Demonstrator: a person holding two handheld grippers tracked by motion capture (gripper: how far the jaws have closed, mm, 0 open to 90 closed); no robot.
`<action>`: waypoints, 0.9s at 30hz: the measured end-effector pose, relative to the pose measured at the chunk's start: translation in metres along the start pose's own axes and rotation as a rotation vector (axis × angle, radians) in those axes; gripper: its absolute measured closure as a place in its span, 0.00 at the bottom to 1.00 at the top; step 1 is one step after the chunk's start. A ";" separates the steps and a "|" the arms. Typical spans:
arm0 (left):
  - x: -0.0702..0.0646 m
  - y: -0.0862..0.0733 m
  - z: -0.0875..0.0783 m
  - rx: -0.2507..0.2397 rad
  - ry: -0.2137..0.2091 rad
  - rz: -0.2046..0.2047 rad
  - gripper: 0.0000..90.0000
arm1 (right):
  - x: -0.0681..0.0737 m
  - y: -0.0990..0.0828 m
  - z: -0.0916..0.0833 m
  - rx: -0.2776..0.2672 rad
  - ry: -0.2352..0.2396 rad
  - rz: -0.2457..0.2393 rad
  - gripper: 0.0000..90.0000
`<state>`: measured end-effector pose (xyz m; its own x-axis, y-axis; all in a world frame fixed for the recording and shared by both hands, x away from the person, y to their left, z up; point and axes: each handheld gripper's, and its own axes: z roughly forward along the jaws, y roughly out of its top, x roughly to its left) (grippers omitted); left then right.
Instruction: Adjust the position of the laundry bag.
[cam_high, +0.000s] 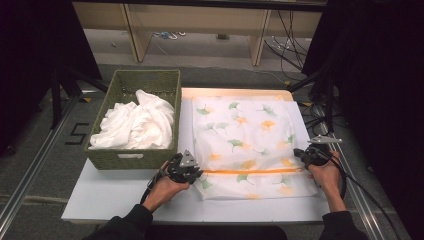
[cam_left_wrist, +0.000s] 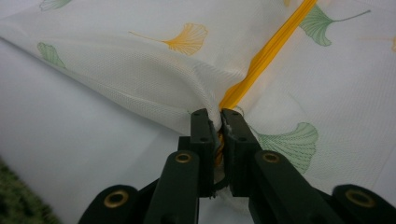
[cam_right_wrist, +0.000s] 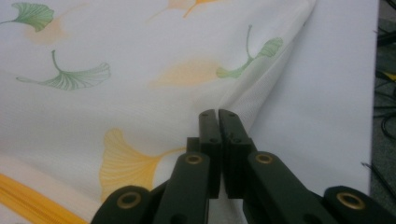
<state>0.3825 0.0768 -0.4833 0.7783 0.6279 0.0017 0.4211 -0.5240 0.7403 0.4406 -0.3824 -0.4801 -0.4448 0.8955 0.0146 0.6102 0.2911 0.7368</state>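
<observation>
Dark curtains close in both sides of the room, and wooden shelf legs with loose cables stand behind a white worktop (cam_high: 125, 200). On it lies a flat white mesh laundry bag (cam_high: 250, 135) printed with green and orange ginkgo leaves, an orange zipper (cam_high: 250, 171) running across its near part.

At the bag's left edge the left gripper (cam_high: 192, 172) has its jaws pressed together on the fabric right where the zipper ends; in the left gripper view the mesh bunches up between the two black tips (cam_left_wrist: 219, 116), and the orange zipper line (cam_left_wrist: 266, 53) runs away from them up and to the right.

At the bag's opposite edge the right gripper (cam_high: 302, 156) has its jaws closed tight on the fabric; in the right gripper view a fold of mesh (cam_right_wrist: 261, 84) rises from the tips (cam_right_wrist: 218, 114), with bare worktop (cam_right_wrist: 327, 93) just to their right and a yellow leaf print (cam_right_wrist: 126, 163) to their left.

Beyond the left jaws, just beside the bag, a woven green basket (cam_high: 135, 159) holds crumpled white cloth (cam_high: 135, 122).
</observation>
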 end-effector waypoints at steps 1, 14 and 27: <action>0.002 -0.001 -0.002 0.005 0.011 0.002 0.92 | 0.003 0.001 0.000 0.004 0.006 -0.009 0.99; 0.019 -0.023 -0.026 0.030 0.040 -0.025 0.92 | 0.032 0.007 0.007 0.004 0.058 -0.084 0.99; 0.024 -0.026 -0.030 0.044 0.059 -0.011 0.90 | 0.039 0.004 0.001 0.027 0.058 -0.139 1.00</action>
<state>0.3766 0.1228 -0.4826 0.7452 0.6660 0.0344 0.4506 -0.5409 0.7102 0.4263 -0.3455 -0.4767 -0.5634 0.8249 -0.0466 0.5568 0.4207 0.7163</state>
